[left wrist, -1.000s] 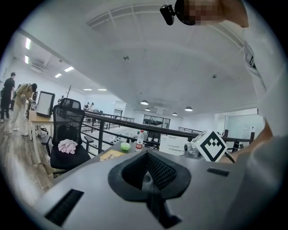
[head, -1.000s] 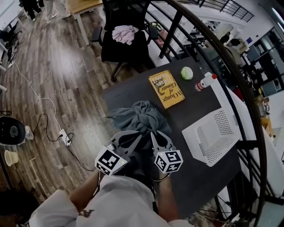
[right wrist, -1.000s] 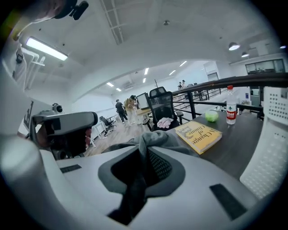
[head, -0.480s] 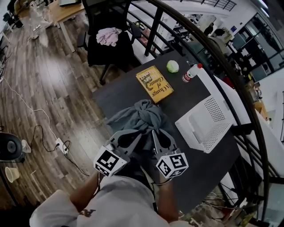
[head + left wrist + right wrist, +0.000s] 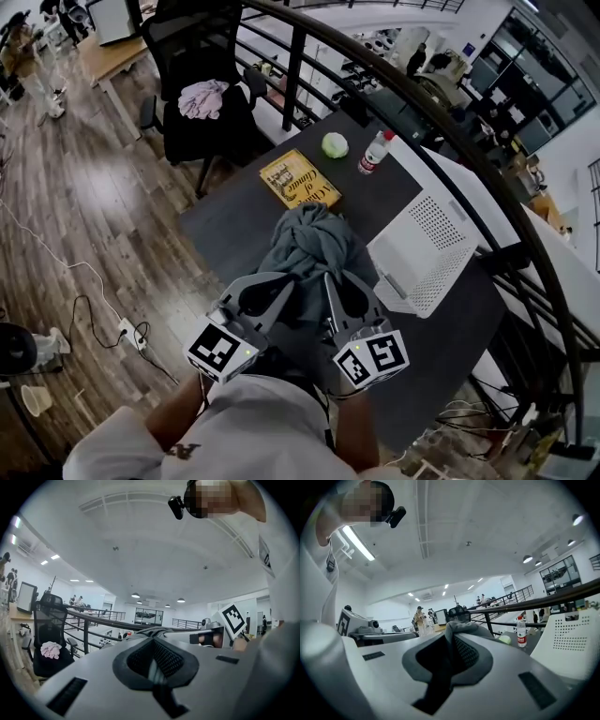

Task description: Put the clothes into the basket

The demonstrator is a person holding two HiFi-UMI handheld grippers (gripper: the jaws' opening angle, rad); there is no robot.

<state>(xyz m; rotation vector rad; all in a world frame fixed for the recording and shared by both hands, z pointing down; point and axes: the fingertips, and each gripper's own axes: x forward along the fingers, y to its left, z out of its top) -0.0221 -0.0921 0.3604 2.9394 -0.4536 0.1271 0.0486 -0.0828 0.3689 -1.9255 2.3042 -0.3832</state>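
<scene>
Between each pair of jaws sits a fold of the grey-blue garment [image 5: 309, 239], which bunches just ahead of the left gripper [image 5: 286, 281] and the right gripper [image 5: 330, 278]. Both are clamped shut on the cloth, as their own views show, and they hold it clear above the dark table [image 5: 234, 211]. To the right of the right gripper, near it, stands the white perforated basket [image 5: 427, 234]. The fabric looks soft, light and limp, so it should sag and trail. It is not fragile, and is probably best held by thick gathered folds, not one thin edge, so loose ends clear the rim.
</scene>
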